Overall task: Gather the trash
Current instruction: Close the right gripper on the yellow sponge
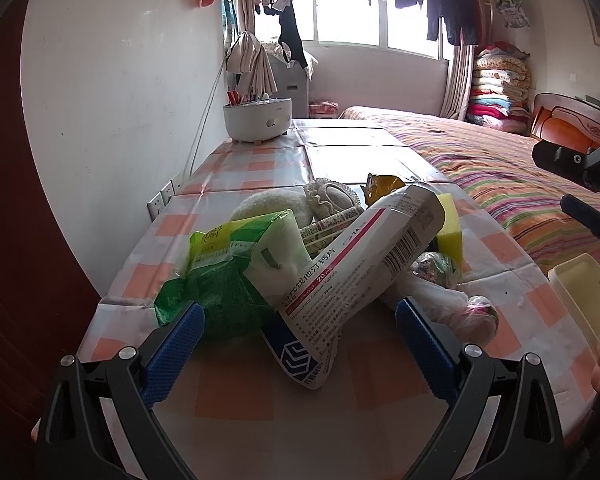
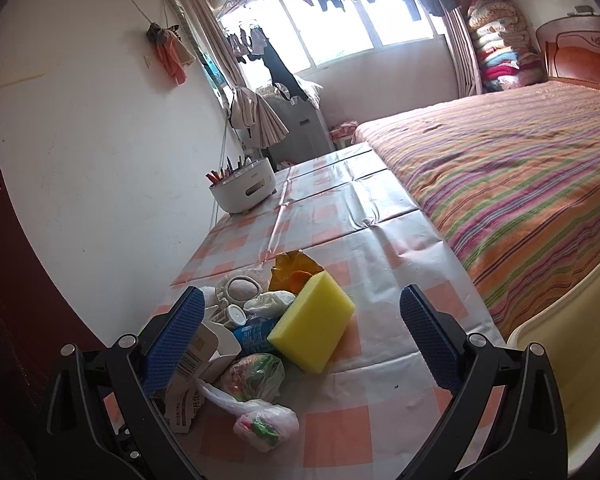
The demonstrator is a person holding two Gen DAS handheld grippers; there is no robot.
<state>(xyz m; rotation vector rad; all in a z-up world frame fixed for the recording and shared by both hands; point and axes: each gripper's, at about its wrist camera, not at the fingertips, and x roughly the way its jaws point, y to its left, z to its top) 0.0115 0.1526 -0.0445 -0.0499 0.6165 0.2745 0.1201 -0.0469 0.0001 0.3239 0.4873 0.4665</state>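
A heap of trash lies on the checked tablecloth [image 1: 260,168]. In the left wrist view a white medicine box [image 1: 360,260] leans across a green wrapper [image 1: 220,264]. My left gripper [image 1: 300,320] is open, its blue pads on either side of the box's lower end, not touching. In the right wrist view a yellow sponge [image 2: 312,316] rests on the heap beside a tied plastic bag [image 2: 264,424], a crumpled wrapper [image 2: 256,376] and the medicine box [image 2: 196,364]. My right gripper [image 2: 300,332] is open above the heap, empty.
A white pen holder [image 1: 258,118] stands at the table's far left by the wall. A cream bin [image 2: 560,360] sits at the table's right edge. A striped bed [image 2: 520,184] runs along the right. A wall socket [image 1: 162,200] sits left of the table.
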